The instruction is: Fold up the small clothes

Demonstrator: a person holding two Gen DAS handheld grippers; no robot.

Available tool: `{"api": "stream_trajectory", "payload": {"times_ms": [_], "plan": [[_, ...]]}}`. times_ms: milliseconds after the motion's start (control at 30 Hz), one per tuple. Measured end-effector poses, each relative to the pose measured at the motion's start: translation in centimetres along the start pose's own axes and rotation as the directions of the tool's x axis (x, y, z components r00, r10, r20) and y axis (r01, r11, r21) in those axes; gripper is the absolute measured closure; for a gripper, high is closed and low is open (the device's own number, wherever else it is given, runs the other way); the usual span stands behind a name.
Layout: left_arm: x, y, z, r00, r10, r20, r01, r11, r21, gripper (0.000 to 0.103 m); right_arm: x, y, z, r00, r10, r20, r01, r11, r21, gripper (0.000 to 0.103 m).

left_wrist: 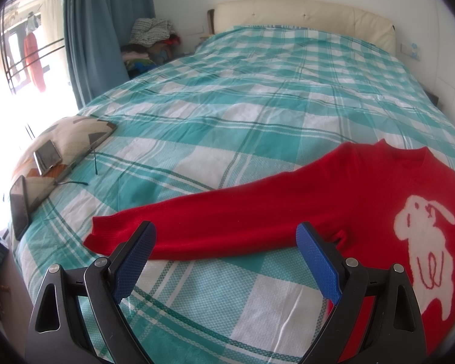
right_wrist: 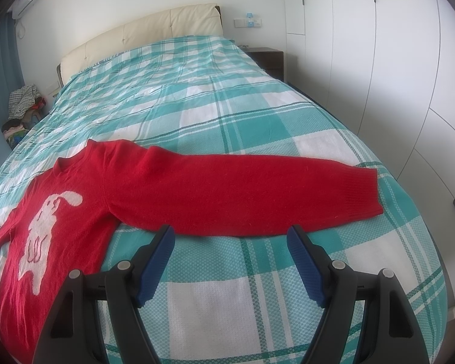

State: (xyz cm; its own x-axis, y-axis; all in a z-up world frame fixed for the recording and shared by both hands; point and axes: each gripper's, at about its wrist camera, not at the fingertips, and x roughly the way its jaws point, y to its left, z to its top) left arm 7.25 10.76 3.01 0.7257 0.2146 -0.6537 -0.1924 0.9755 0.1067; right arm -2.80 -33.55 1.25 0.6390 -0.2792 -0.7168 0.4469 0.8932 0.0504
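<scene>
Left claw [left_wrist: 227, 236] stands wide open, nothing between its fingers; black plastic arms, blue pads [left_wrist: 136, 261] with a fine diamond knurl. It hovers over the near edge of one sleeve, tips just short of the knit. Right claw [right_wrist: 230, 238] likewise gaping and empty, same blue textured pads [right_wrist: 303, 257], poised just before the other sleeve's lower edge.

Left to right in the left wrist view: sunlit window with a rail and hanging laundry, blue curtain [left_wrist: 106, 30], a patterned pillow [left_wrist: 72, 139] at the bed's edge carrying two flat rectangular phones [left_wrist: 47, 156], a thin dark cable beside them. A heap of clothes [left_wrist: 151, 36] sits by the far corner.

Sweater [left_wrist: 288, 200] lies flat, front up, on the bed [left_wrist: 257, 91]: red fuzzy knit, ribbed cuffs, crew neck, white rabbit [left_wrist: 421, 242] worked into the chest with red outline stitching. Both sleeves stretched straight out sideways. Right cuff [right_wrist: 364, 188] ends near the bed's rounded side.

Bedspread is woven waffle-texture plaid, teal and white, lightly creased. Padded cream headboard [right_wrist: 154, 30] behind. Smooth white wardrobe doors [right_wrist: 394, 60] far right, dark nightstand [right_wrist: 267, 59] beside them.
</scene>
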Motion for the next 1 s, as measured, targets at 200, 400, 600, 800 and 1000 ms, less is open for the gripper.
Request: {"api": "stream_trajectory", "payload": {"times_ms": [200, 400, 600, 800, 1000], "plan": [[0.0, 0.02, 0.02, 1.0, 0.0, 0.0, 0.0, 1.0, -0.001, 0.008, 0.02, 0.0, 0.0, 1.0, 0.0, 0.0, 0.0, 1.0, 0.0, 0.027], [0.01, 0.04, 0.03, 1.0, -0.001, 0.0, 0.001, 1.0, -0.001, 0.008, 0.06, -0.03, 0.07, 1.0, 0.0, 0.0, 0.0, 1.0, 0.001, 0.027], [0.01, 0.06, 0.05, 1.0, -0.001, 0.0, 0.001, 1.0, 0.001, 0.008, 0.01, -0.08, 0.14, 1.0, 0.0, -0.002, 0.0, 1.0, 0.0, 0.027], [0.02, 0.07, -0.01, 1.0, -0.001, -0.002, 0.001, 1.0, -0.001, 0.008, -0.04, -0.12, 0.16, 1.0, 0.001, -0.002, -0.001, 1.0, 0.001, 0.027], [0.04, 0.07, -0.05, 1.0, -0.002, -0.002, 0.002, 1.0, 0.0, 0.008, -0.03, -0.12, 0.16, 1.0, 0.001, -0.002, -0.001, 1.0, 0.001, 0.027]]}}
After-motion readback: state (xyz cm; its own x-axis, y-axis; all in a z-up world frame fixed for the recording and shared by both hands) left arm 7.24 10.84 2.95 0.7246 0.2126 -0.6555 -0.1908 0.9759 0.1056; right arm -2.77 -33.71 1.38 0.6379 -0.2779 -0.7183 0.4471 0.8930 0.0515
